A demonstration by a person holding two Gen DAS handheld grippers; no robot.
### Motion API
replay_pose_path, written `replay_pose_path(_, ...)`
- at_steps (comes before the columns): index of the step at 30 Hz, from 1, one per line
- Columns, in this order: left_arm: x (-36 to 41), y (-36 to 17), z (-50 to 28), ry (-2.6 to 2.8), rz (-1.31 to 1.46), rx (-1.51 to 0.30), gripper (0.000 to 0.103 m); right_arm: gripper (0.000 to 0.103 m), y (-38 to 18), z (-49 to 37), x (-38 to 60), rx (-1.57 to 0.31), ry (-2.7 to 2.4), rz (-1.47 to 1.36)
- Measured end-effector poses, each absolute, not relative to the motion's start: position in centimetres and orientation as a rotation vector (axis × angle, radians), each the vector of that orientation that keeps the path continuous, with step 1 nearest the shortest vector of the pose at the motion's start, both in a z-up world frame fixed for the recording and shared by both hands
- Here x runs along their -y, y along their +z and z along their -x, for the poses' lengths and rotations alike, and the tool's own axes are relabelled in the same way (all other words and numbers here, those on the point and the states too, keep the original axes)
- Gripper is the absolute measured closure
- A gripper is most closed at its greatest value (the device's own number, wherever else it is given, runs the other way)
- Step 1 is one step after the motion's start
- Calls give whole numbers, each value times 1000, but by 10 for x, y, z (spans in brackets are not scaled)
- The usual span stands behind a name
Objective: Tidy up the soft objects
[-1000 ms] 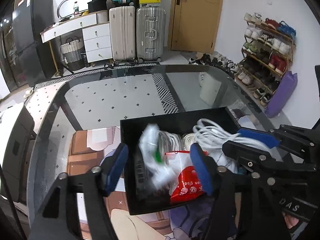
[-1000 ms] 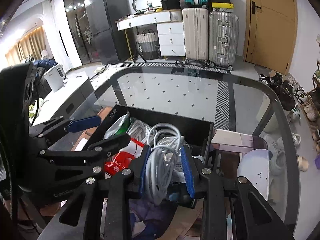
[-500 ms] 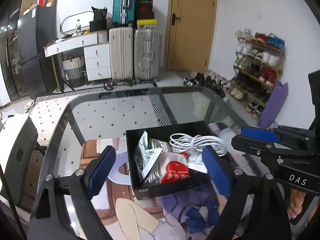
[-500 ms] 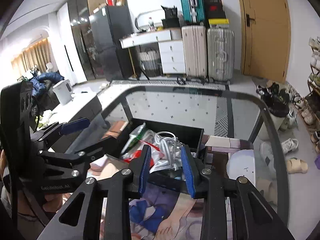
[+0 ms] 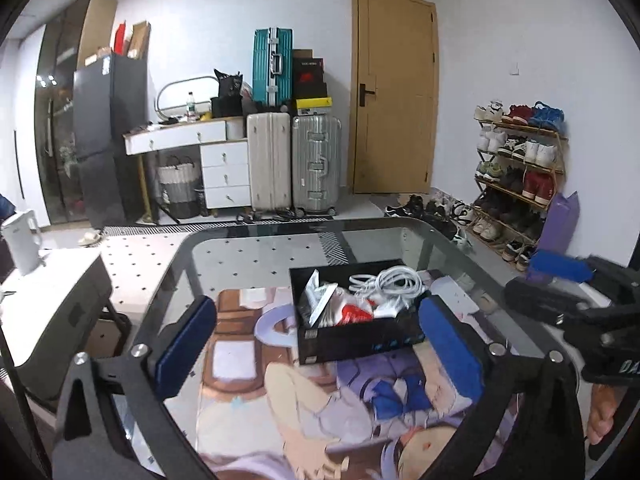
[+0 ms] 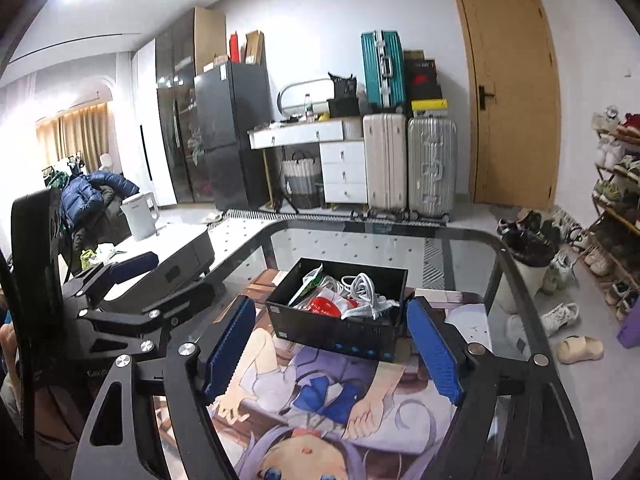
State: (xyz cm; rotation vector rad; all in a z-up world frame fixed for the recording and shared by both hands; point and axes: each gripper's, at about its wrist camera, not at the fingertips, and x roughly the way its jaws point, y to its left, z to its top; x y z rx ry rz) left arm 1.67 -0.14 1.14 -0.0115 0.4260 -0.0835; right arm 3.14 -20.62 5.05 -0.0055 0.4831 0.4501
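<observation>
Left wrist view shows the left gripper (image 5: pixel 316 344) spread wide and empty, its jaws having just opened; the right gripper (image 6: pixel 332 344) likewise. The black box (image 5: pixel 352 334) at frame centre holds the white cable (image 5: pixel 390 282) and red-and-white bag (image 5: pixel 352 312). Depositing looks finished; next, another loose soft item must be found.

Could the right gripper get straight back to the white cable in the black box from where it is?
Probably yes. The right gripper has just been opening, nothing between its jaws, and the white cable lies uncovered on top in the open black box directly ahead.
</observation>
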Motion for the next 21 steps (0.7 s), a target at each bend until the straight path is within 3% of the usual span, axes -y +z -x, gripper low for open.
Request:
replay_pose_path(10,-12,3,65,-72,42,-327,0,5,45,47,230,-356,357,-35)
replay_pose_path(21,-14,-9,109,-46,25,-304,0,1,29,96,251,-339,310,-90)
